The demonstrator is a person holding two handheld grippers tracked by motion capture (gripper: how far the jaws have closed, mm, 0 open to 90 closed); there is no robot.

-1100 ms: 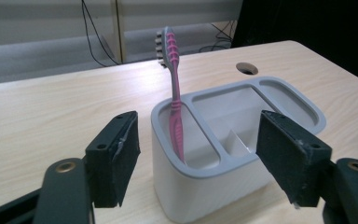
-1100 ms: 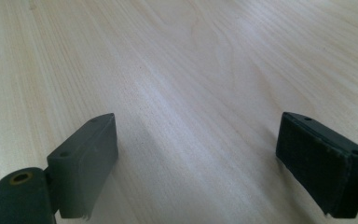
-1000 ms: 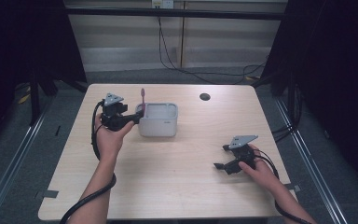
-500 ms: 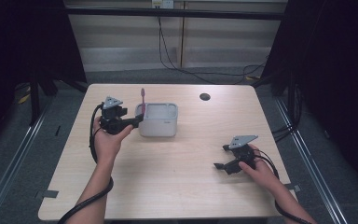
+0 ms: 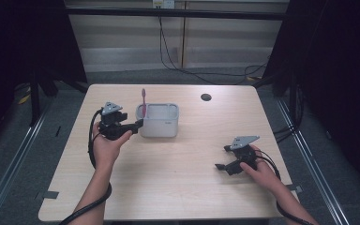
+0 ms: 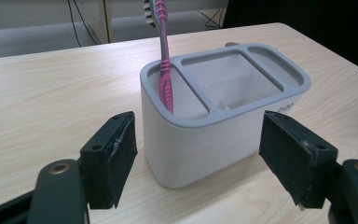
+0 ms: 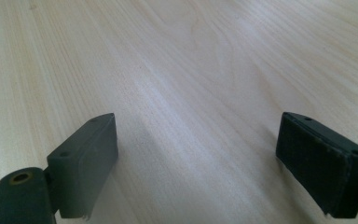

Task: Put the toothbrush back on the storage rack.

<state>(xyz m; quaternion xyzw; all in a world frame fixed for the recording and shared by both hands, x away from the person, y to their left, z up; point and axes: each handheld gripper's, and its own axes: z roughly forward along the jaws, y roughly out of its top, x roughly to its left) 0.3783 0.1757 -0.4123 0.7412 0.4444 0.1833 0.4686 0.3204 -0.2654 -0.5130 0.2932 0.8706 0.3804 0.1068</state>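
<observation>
Left gripper (image 6: pixel 198 163) has backed off the holder (image 6: pixel 223 109), jaws wide and empty; toothbrush (image 6: pixel 164 70) stands inside, placement looks done. Right gripper (image 7: pixel 196 163) idle, wide open.

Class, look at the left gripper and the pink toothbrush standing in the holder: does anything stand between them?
Yes: the holder's near wall hides the toothbrush's lower handle from the open left gripper; its upper part stands free.

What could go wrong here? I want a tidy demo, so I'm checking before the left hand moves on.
The open left hand-held gripper sits close to the white plastic holder with grey rim; a nudge could slide it. The upright pink toothbrush leans loosely and might tip out.
</observation>
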